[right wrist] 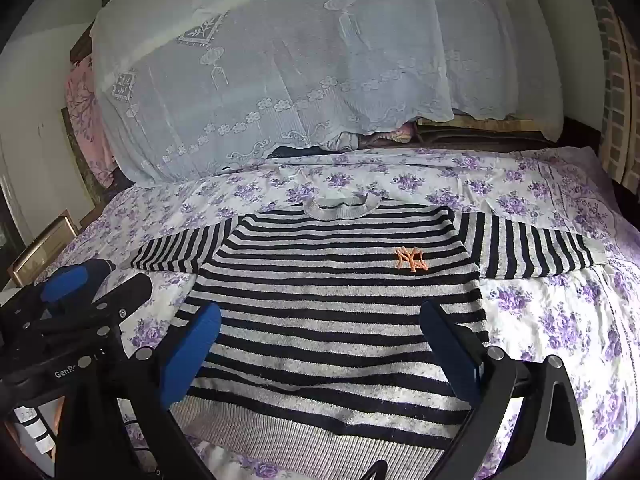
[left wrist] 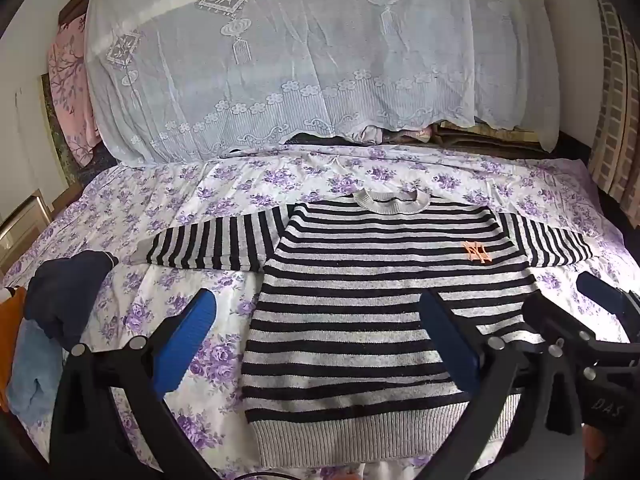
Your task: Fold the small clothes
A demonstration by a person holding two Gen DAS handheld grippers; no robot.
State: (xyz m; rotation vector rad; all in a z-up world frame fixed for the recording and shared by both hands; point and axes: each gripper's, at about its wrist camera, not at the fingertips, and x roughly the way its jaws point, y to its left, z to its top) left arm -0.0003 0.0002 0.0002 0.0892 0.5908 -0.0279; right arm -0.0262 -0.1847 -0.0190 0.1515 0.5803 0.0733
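A small black-and-grey striped sweater (left wrist: 376,292) with an orange logo (left wrist: 476,253) lies flat, front up, on the floral bedsheet, both sleeves spread out sideways; it also shows in the right wrist view (right wrist: 332,304). My left gripper (left wrist: 320,320) is open and empty, hovering over the sweater's lower left part. My right gripper (right wrist: 320,332) is open and empty over the lower middle of the sweater. Each gripper shows at the edge of the other's view: the right one (left wrist: 560,304), the left one (right wrist: 100,284).
The bed has a white sheet with purple flowers (left wrist: 192,200). A tall pile under a lace cover (left wrist: 300,60) stands at the back. A heap of dark blue, light blue and orange clothes (left wrist: 60,296) lies at the left edge. A picture frame (right wrist: 40,248) leans at far left.
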